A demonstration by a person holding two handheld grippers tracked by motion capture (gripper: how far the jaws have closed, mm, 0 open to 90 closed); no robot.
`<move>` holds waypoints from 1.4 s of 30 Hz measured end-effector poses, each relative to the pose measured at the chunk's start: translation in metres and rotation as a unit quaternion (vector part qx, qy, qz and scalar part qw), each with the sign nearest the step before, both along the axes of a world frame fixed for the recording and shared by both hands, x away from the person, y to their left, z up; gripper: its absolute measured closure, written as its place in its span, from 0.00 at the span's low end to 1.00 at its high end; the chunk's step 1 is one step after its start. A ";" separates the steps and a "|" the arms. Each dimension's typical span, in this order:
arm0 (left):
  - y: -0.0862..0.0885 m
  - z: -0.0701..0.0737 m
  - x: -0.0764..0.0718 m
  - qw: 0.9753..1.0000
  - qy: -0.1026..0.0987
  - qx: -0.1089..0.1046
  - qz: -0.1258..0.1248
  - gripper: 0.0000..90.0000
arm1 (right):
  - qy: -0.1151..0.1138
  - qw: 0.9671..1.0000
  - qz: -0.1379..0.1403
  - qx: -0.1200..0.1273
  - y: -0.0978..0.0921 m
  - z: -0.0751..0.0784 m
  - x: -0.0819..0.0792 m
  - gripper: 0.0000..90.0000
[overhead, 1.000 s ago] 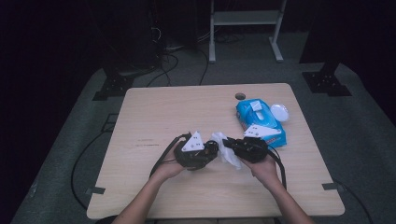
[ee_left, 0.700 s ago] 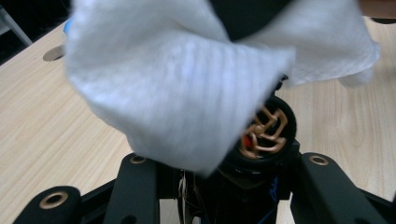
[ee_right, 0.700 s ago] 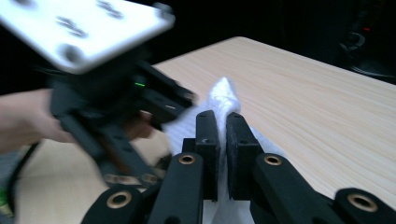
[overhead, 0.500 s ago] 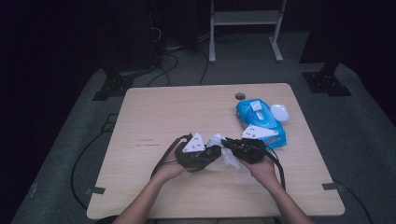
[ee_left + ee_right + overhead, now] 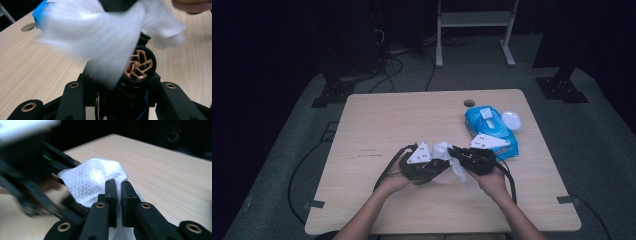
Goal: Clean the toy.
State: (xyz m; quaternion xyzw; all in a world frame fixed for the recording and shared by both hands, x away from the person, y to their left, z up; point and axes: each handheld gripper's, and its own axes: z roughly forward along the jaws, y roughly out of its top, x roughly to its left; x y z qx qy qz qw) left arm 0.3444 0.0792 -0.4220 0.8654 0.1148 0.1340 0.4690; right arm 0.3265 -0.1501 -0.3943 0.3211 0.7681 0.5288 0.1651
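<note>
Two tongs meet near the front middle of the worktop, one in each of the person's hands. The left tongs hold a small black toy car; in the left gripper view a wheel with a gold spoked rim sits between the black jaws, which stand on either side of the car's body and look clamped on it. The right tongs are pressed together on a white wipe, the jaws pinching its edge with hardly a gap between them. From the high view the wipe bunches up between the two tongs, lying against the car. In the left gripper view the wipe is blurred and drapes over the top of the car, covering most of it apart from the wheel.

Behind the right tongs, toward the far right of the worktop, lies a blue pack of wipes with its flap on top; part of it is hidden by the grey plate on the right tongs. Just beside the pack, on its right, sits a small white round lid. A dark round hole shows in the worktop near its far edge, close to the pack. Cables trail from both tongs back toward the person.
</note>
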 end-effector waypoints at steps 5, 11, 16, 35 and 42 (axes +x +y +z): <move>0.001 0.001 0.001 1.000 0.001 -0.005 0.003 0.63 | 0.010 1.000 -0.004 0.005 0.000 -0.004 0.000 0.94; 0.004 0.003 0.001 1.000 -0.001 -0.010 0.012 0.63 | -0.002 1.000 0.017 0.020 0.007 0.004 -0.004 0.94; 0.004 0.004 0.001 1.000 -0.001 -0.010 0.007 0.63 | 0.040 0.999 -0.005 0.028 -0.007 -0.013 0.007 0.94; 0.005 0.006 0.001 1.000 -0.002 -0.026 0.007 0.63 | 0.038 0.998 0.014 0.056 -0.005 -0.004 0.005 0.94; 0.005 0.008 0.000 1.000 -0.005 -0.028 0.009 0.63 | 0.030 0.998 0.011 0.052 -0.006 -0.004 0.005 0.94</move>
